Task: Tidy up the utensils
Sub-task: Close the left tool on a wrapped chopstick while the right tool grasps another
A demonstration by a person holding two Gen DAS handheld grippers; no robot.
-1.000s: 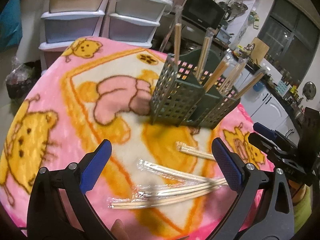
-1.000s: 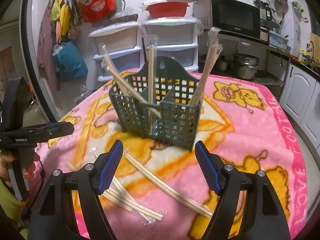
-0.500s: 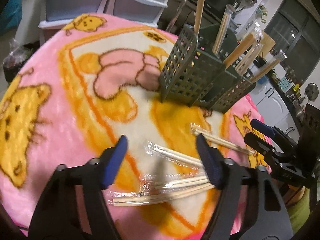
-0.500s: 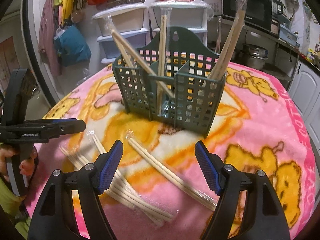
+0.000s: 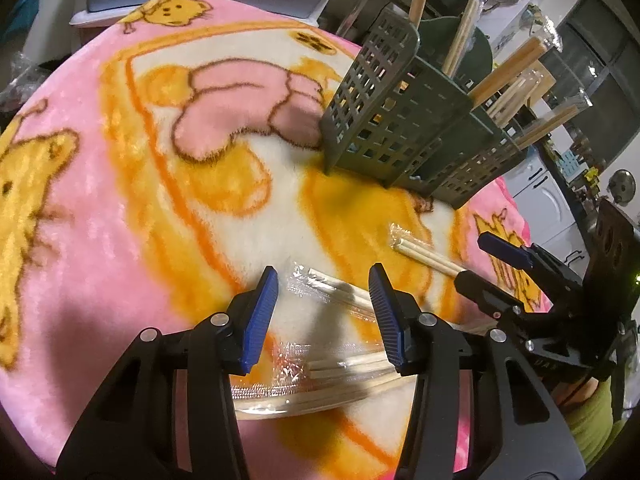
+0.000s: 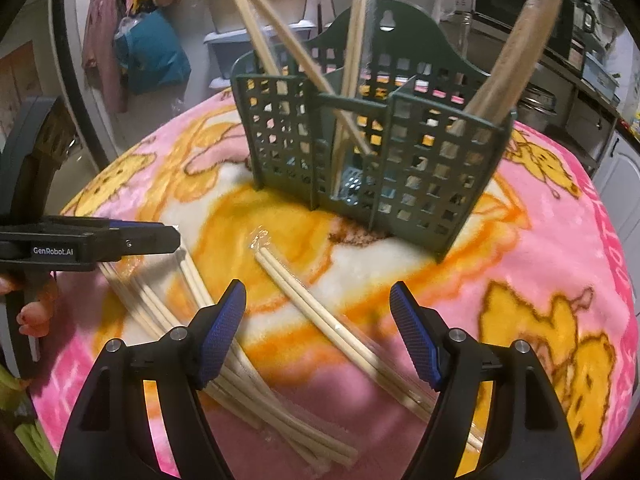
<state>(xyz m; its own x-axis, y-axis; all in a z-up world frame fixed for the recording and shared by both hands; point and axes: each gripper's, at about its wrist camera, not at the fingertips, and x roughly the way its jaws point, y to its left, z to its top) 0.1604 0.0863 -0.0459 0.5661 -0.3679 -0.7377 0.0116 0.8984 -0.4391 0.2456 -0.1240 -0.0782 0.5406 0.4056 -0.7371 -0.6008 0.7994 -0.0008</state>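
Change: since a second ago both grippers have dropped closer to the blanket, and the left one's blue pads have drawn nearer together, from wide apart to a moderate gap.
Left gripper (image 5: 323,314): partly open, holding nothing; a plastic-wrapped chopstick pair (image 5: 332,289) lies crosswise between its blue pads (image 5: 259,316), not visibly touched by them.
Beneath the left gripper: a bundle of wrapped chopsticks (image 5: 320,376) lies under the gripper's body, nearer the camera than the pads.
Right gripper (image 6: 318,334): wide open, empty; a loose chopstick pair (image 6: 320,312) runs diagonally through the gap between its pads, touching neither.
Beside the right gripper: the bundle (image 6: 240,376) passes under its left-hand pad, fanned toward the left gripper's tip.
Gripper to gripper: each shows in the other's view, near but apart.
Utensil holder (image 6: 372,160): dark green, gridded, upright on the blanket (image 5: 120,200) beyond the loose chopsticks; wrapped chopsticks (image 6: 354,64) stand tilted in its compartments.
Background: stacked plastic drawers (image 6: 264,12) stand behind the table.
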